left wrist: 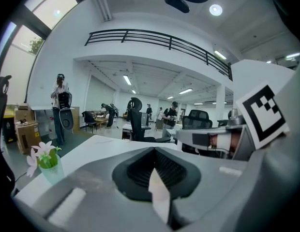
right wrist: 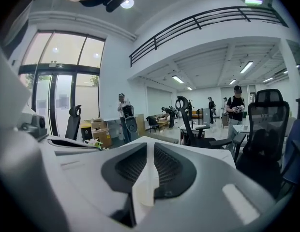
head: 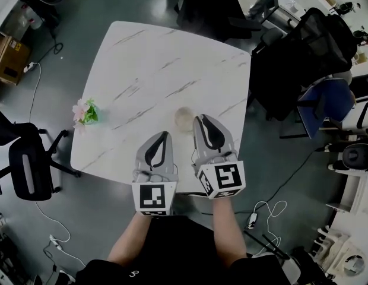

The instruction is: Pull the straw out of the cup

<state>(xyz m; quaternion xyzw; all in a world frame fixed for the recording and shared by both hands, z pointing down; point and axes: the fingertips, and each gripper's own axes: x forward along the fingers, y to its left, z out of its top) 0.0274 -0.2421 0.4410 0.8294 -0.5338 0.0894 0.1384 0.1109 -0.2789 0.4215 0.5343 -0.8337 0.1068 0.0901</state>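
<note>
A clear cup (head: 184, 120) stands on the white marble table (head: 160, 70) near its front edge; I cannot make out a straw in it. My right gripper (head: 203, 119) is just right of the cup, its tip beside the rim, jaws shut on nothing. My left gripper (head: 164, 135) hovers at the front edge, below and left of the cup, also shut and empty. In the left gripper view the jaws (left wrist: 157, 178) are pressed together, and so are the jaws (right wrist: 149, 173) in the right gripper view. Neither gripper view shows the cup.
A small pot of pink flowers (head: 85, 113) (left wrist: 46, 158) sits at the table's left edge. Office chairs (head: 29, 165) stand left of the table and several dark ones (head: 303, 58) at the right. Cables cross the floor. People stand far off in the hall.
</note>
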